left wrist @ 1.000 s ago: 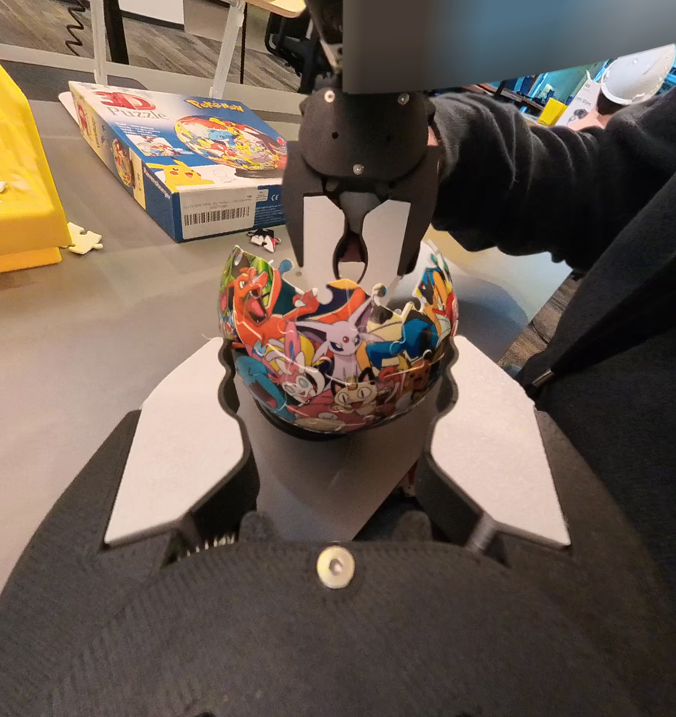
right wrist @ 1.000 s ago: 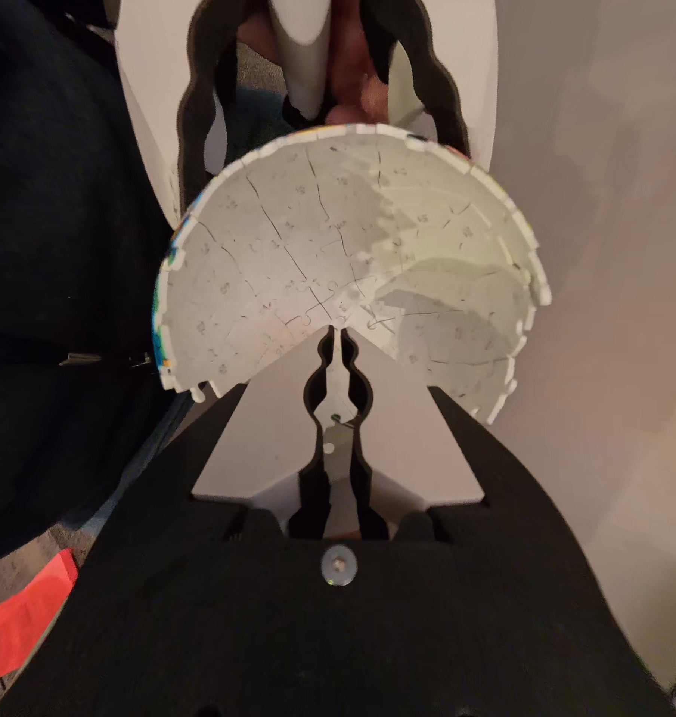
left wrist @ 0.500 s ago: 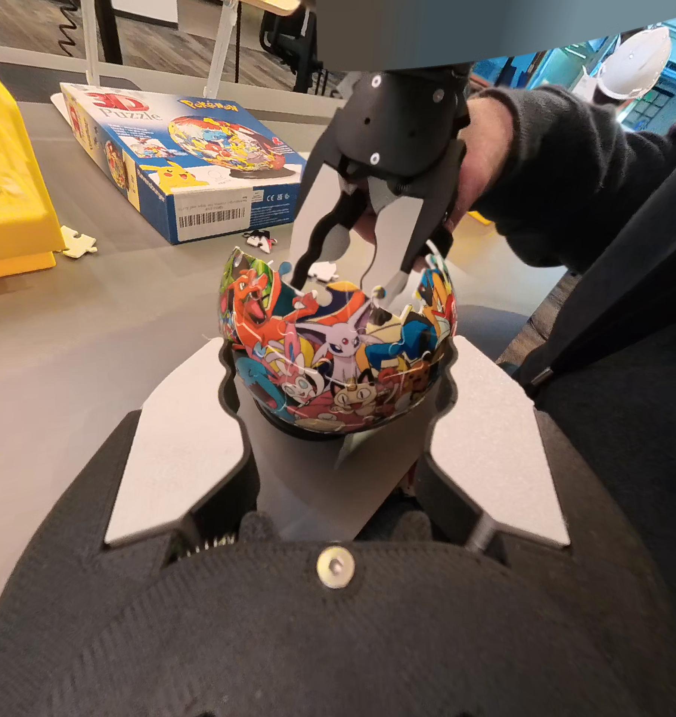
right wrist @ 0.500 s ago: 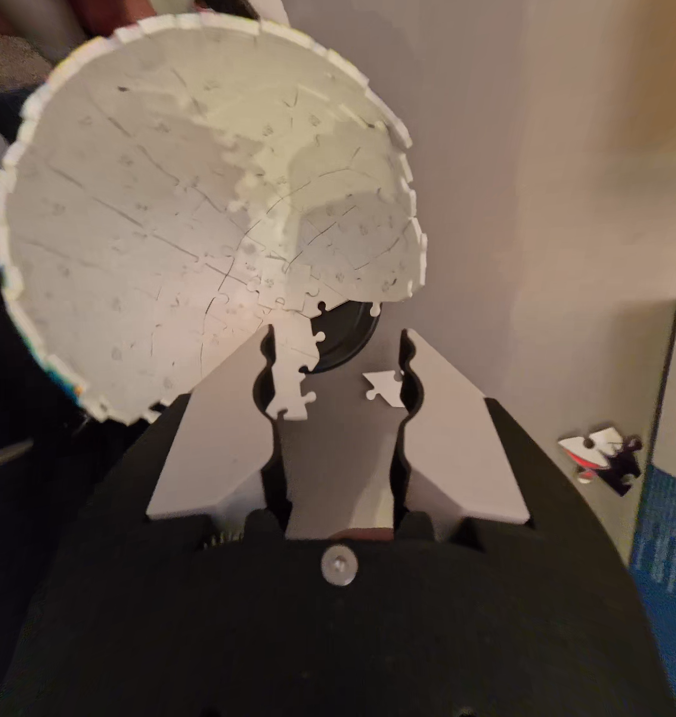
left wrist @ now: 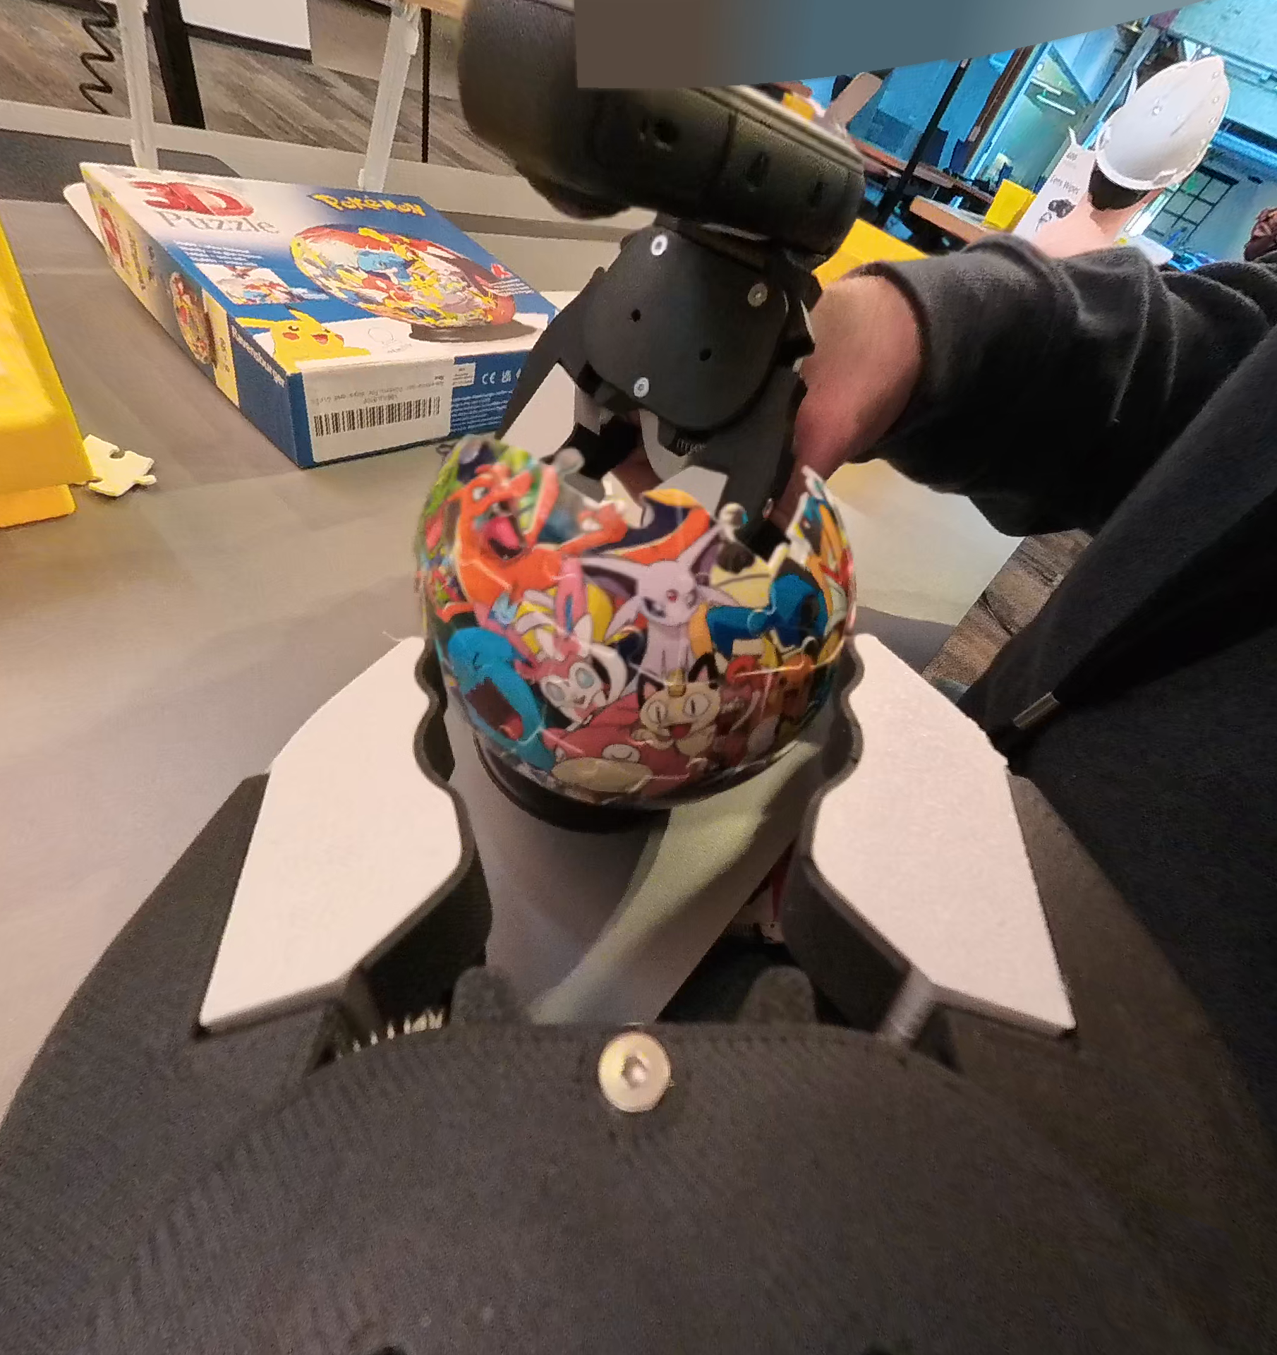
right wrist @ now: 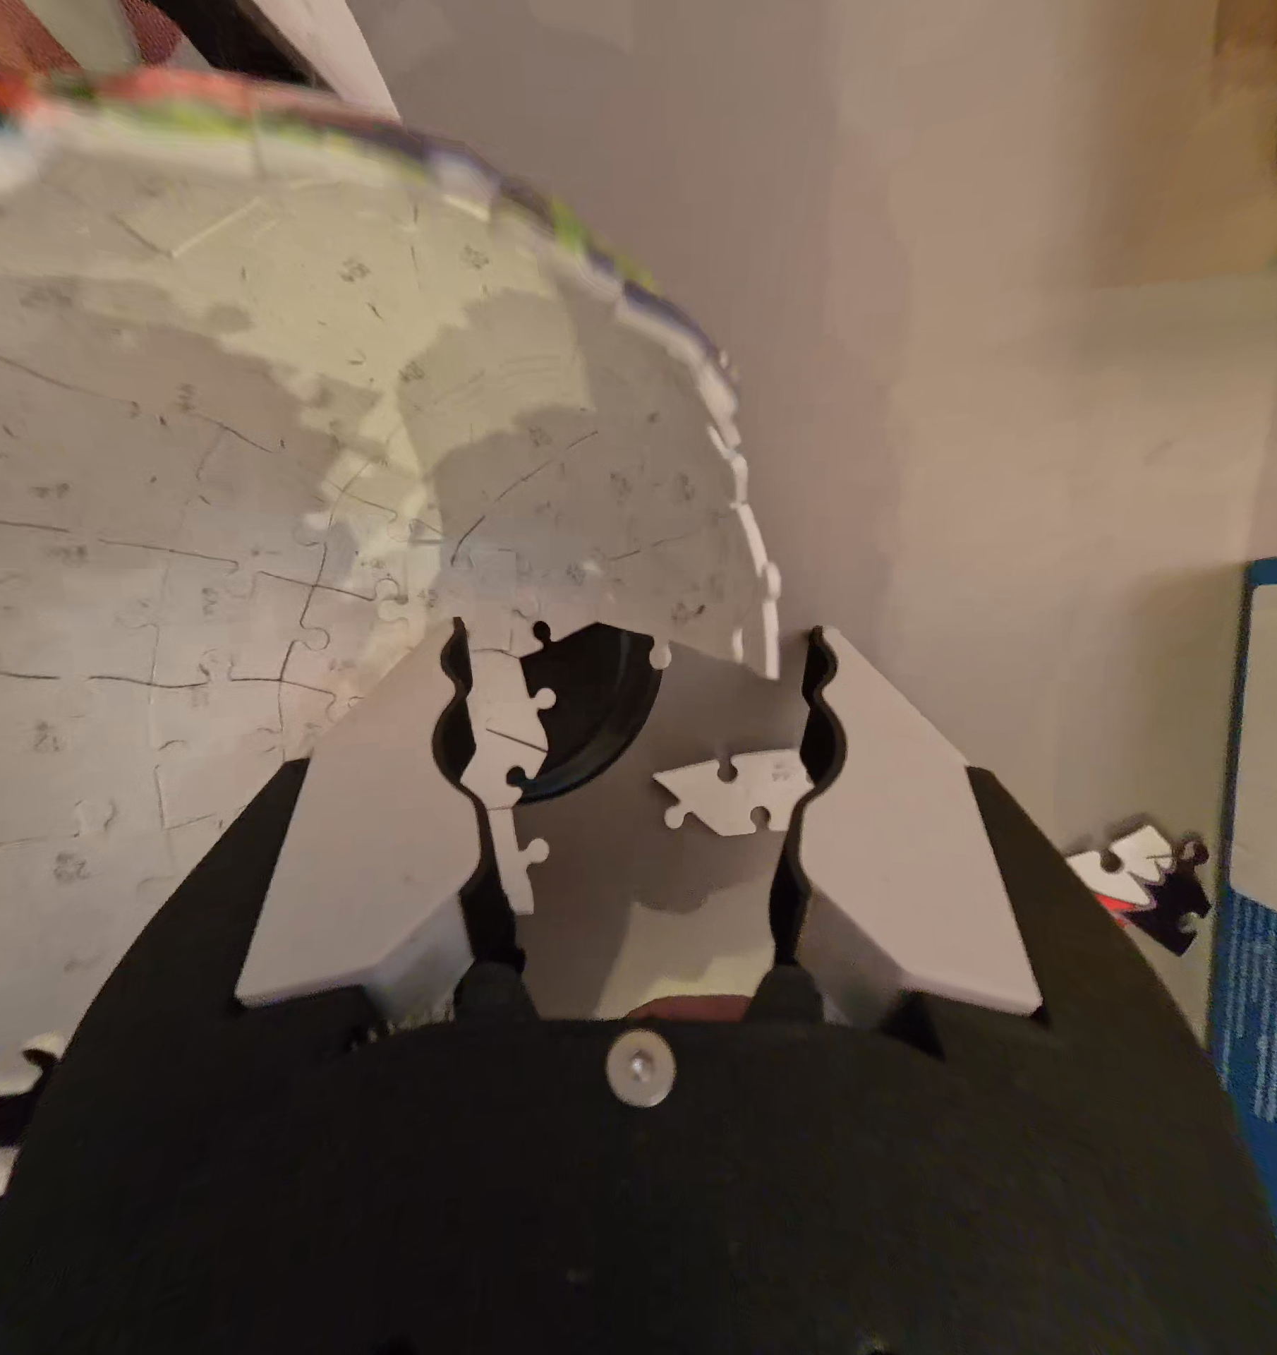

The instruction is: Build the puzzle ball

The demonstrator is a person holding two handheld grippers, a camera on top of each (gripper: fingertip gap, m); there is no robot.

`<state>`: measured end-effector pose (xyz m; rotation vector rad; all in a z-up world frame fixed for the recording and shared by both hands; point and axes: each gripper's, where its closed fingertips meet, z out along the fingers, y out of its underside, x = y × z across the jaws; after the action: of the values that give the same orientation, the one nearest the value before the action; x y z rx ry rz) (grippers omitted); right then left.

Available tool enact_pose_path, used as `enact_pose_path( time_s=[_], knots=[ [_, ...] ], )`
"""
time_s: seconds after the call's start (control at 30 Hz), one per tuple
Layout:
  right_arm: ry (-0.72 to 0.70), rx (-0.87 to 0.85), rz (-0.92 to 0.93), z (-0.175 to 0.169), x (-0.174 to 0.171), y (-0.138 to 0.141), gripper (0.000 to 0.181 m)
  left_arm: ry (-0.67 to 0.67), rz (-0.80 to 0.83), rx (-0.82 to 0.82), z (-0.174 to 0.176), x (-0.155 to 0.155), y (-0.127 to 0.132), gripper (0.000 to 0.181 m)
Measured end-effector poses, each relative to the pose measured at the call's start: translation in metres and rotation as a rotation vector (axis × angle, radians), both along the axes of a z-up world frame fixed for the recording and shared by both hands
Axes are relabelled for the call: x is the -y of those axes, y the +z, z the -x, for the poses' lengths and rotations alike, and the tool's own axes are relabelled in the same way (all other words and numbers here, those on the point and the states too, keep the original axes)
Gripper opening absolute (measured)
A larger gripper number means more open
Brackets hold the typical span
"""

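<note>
My left gripper (left wrist: 635,704) clamps half-built ball (left wrist: 635,630) on dark stand, open rim up. My right gripper (right wrist: 639,740) hangs over rim, fingers spread, gripping nothing. Loose piece (right wrist: 731,795) lies on table just beside right finger, long axis across gap, so right gripper nearer. Box (left wrist: 313,315) beyond.

Left gripper (left wrist: 635,682): near, low, pointing forward, jaws spread wide, pads pressed on both sides of puzzle ball (left wrist: 635,630). Right gripper (left wrist: 650,498): far side, tilted down from above, jaws parted, tips at ball's upper rim, nothing clamped. Right hand (left wrist: 852,381) grips its handle, dark sleeve (left wrist: 1061,381) trailing off right.
</note>
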<state>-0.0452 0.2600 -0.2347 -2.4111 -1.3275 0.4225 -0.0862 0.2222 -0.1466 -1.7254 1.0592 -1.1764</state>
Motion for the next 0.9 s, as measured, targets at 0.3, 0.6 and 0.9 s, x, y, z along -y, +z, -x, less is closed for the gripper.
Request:
enact_pose_path(
  time_s=[0.3,0.6,0.9],
  knots=[
    [-0.001,-0.015,-0.055,-0.001,-0.006,0.003,0.07,-0.002,0.012,0.001,-0.001,0.0,-0.002,0.099],
    [-0.028,-0.073,-0.048,-0.007,-0.005,0.006,0.037,-0.022,-0.009,-0.066,-0.002,-0.002,-0.009,0.109],
    [-0.085,-0.19,0.009,-0.01,-0.003,0.009,0.022,-0.146,-0.041,-0.162,-0.02,-0.009,-0.02,0.119]
  ],
)
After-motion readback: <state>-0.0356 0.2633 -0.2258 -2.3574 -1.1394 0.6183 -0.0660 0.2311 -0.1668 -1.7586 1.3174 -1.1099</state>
